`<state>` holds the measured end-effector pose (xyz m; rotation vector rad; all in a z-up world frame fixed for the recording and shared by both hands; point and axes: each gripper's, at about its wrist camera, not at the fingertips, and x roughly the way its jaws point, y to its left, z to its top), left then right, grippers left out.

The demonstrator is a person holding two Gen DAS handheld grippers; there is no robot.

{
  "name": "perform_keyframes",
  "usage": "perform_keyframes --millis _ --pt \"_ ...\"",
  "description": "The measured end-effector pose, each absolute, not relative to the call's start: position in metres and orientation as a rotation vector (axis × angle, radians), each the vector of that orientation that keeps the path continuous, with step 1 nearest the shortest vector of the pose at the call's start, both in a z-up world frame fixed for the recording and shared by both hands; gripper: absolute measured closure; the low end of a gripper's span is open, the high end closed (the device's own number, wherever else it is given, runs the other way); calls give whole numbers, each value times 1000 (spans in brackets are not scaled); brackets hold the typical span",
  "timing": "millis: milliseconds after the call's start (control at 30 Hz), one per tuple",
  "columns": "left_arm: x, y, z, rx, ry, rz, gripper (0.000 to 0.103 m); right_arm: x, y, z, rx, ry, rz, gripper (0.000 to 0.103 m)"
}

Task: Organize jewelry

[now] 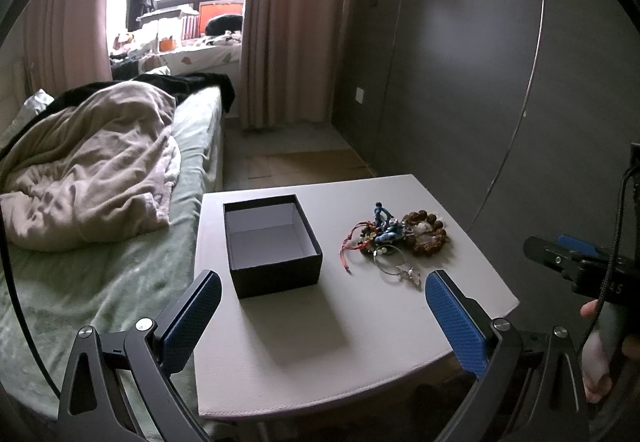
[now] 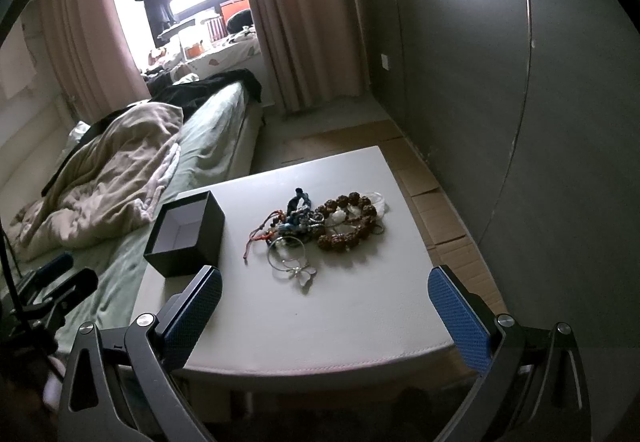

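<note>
An open black box (image 1: pixel 272 246) with a pale empty inside stands on the white table (image 1: pixel 320 342). Right of it lies a pile of jewelry (image 1: pixel 394 238): a brown bead bracelet (image 1: pixel 426 232), blue and red cord bracelets, a silver bangle with a charm (image 1: pixel 394 264). My left gripper (image 1: pixel 322 308) is open, near the table's front edge, short of the box. In the right wrist view the box (image 2: pixel 188 236) is at left, the jewelry pile (image 2: pixel 320 228) ahead, with the silver bangle (image 2: pixel 290 256) nearest. My right gripper (image 2: pixel 324 304) is open and empty above the table (image 2: pixel 320 330).
A bed with a green sheet and a rumpled beige blanket (image 1: pixel 92 170) borders the table's left side. A grey wall panel (image 1: pixel 460 62) runs along the right. The right gripper's body (image 1: pixel 576 262) shows at the right edge of the left wrist view.
</note>
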<state>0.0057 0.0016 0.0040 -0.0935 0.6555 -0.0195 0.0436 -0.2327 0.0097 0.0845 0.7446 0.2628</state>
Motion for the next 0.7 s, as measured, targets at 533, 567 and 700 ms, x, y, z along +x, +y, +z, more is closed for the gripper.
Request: perform_keyframes --millis 533,567,700 --pt "2 11 4 -115 651 -19 1 43 -232 9 70 744 260 0" --pt "1 12 4 -116 649 -22 1 42 -232 9 68 744 260 0" --pt "2 7 0 -96 650 -27 1 42 -233 7 68 746 257 0"
